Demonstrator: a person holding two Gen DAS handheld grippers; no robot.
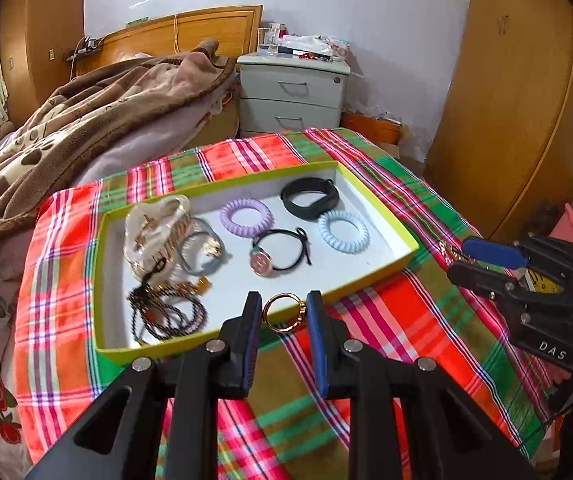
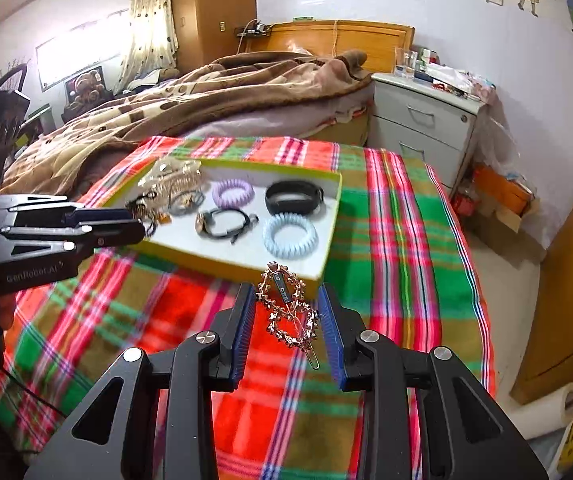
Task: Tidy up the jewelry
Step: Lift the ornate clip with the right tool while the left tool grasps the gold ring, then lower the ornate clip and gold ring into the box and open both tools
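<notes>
Pinching a gold ring (image 1: 284, 312) between its blue pads, the left gripper (image 1: 284, 314) hangs just before the near rim of the yellow-edged tray (image 1: 370, 280). The right gripper (image 2: 288, 316) clamps a gold leafy hair clip (image 2: 290, 312), seemingly by its sides, just short of the tray. Inside lie a purple coil tie (image 1: 246, 218), a pale blue coil tie (image 1: 343, 232), a black band (image 1: 310, 199) and corded necklaces (image 1: 166, 312), all on a plaid cloth (image 1: 406, 320).

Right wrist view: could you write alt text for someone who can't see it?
The right gripper holds a gold leafy hair clip between its blue pads above a plaid cloth. Beyond it lies a shallow yellow-edged tray of hair ties and bracelets, with the left gripper at its left edge.
</notes>
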